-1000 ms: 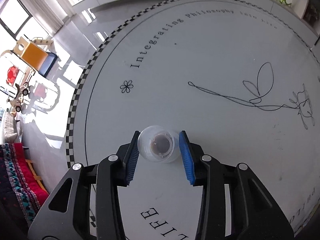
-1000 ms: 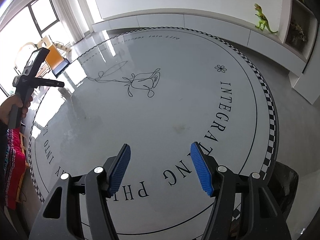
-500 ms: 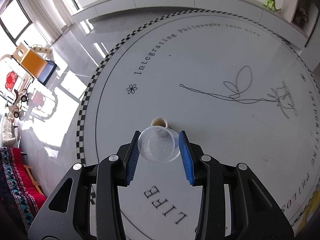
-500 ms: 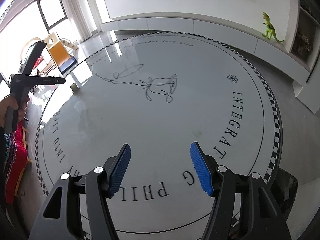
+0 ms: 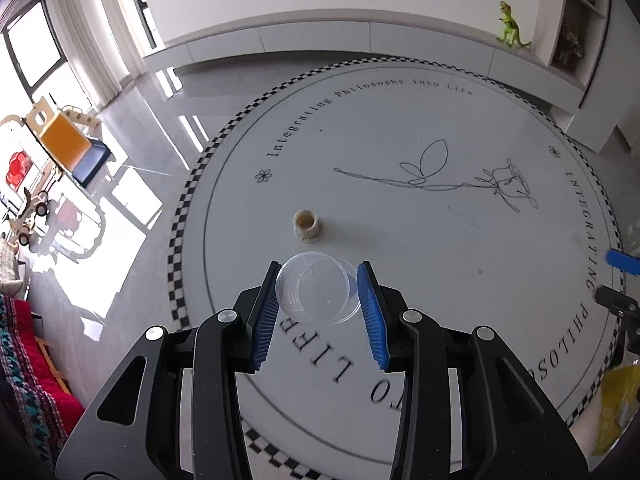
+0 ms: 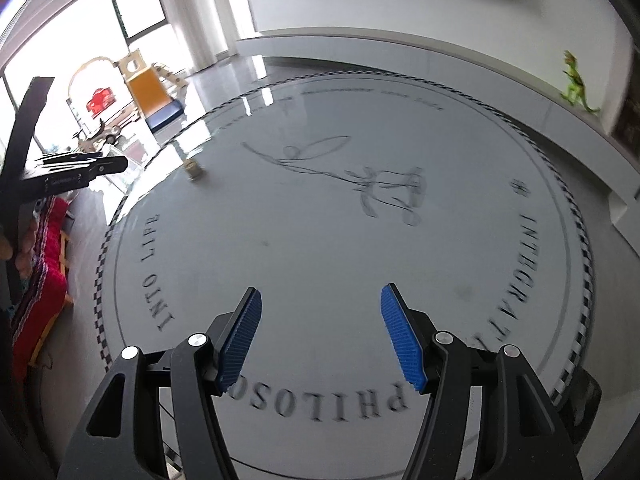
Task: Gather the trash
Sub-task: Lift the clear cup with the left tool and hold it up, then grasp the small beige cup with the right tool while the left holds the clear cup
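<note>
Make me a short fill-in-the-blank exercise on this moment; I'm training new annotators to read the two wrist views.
1. The left gripper is shut on a clear plastic ____.
2. The small beige cup stands on the round ____ with a checkered border.
3. The right gripper is open and holds ____.
4. A green toy ____ stands on the white ledge by the wall.

Missing words: cup; rug; nothing; dinosaur

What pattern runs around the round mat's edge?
A black-and-white checkered border rings the mat, clearest in the left wrist view.
</note>
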Demonstrator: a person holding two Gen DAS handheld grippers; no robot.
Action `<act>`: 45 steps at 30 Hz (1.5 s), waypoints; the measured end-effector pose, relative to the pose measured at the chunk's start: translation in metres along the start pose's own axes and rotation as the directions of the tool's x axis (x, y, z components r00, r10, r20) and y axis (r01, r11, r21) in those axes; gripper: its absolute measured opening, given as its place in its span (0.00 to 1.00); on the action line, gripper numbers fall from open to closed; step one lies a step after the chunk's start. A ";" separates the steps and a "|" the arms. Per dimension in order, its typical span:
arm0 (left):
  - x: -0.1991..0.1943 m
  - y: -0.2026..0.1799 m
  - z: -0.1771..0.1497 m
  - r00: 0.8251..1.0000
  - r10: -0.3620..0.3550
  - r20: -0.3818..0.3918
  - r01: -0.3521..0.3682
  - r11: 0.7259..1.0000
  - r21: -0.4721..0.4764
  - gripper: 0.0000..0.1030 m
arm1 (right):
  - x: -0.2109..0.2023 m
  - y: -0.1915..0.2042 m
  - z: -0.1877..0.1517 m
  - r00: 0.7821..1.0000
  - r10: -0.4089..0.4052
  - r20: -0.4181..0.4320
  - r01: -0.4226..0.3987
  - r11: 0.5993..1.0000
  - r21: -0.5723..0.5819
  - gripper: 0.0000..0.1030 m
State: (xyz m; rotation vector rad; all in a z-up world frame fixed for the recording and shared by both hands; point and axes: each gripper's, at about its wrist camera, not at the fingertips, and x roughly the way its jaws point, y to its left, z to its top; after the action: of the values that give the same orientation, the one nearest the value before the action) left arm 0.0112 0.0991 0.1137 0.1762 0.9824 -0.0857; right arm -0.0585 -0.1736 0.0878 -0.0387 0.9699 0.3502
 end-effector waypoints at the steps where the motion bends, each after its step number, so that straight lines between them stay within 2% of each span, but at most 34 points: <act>1: -0.004 0.001 -0.005 1.000 0.003 0.007 -0.003 1.000 -0.004 0.37 | 0.004 0.006 0.004 1.000 0.011 -0.005 -0.011 1.000 -0.011 0.62; 12: -0.002 0.029 -0.042 1.000 -0.015 0.012 0.016 0.998 -0.065 0.37 | 0.067 0.079 0.047 0.996 0.077 -0.052 -0.083 0.988 -0.132 0.62; 22: 0.016 0.045 -0.064 0.999 -0.040 -0.007 0.039 0.993 -0.111 0.37 | 0.120 0.139 0.100 0.996 0.074 -0.058 -0.086 0.966 -0.243 0.62; 28: 0.026 0.054 -0.062 0.999 -0.053 -0.012 0.051 0.991 -0.126 0.37 | 0.166 0.166 0.128 0.993 0.074 -0.089 -0.094 0.964 -0.248 0.61; 36: 0.029 0.060 -0.060 0.999 -0.042 -0.022 0.039 0.990 -0.136 0.37 | 0.201 0.176 0.146 0.991 0.050 -0.124 -0.075 0.974 -0.212 0.61; 37: 0.028 0.060 -0.060 0.999 -0.040 -0.025 0.036 0.990 -0.136 0.37 | 0.203 0.177 0.146 0.990 0.048 -0.129 -0.075 0.974 -0.215 0.57; 39: 0.028 0.058 -0.061 0.999 -0.035 -0.029 0.031 0.990 -0.139 0.37 | 0.208 0.177 0.145 0.986 0.058 -0.156 -0.091 0.972 -0.215 0.36; 41: 0.027 0.058 -0.061 0.999 -0.031 -0.030 0.027 0.990 -0.141 0.37 | 0.211 0.178 0.143 0.984 0.063 -0.168 -0.099 0.970 -0.221 0.25; 45: 0.024 0.055 -0.061 0.999 -0.026 -0.031 0.021 0.989 -0.145 0.37 | 0.207 0.172 0.142 0.985 0.066 -0.158 -0.098 0.974 -0.206 0.25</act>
State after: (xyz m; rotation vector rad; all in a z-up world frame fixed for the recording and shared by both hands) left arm -0.0169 0.1646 0.0670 0.0330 1.0195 -0.0331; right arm 0.1087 0.0717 0.0219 -0.2237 1.0818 0.5329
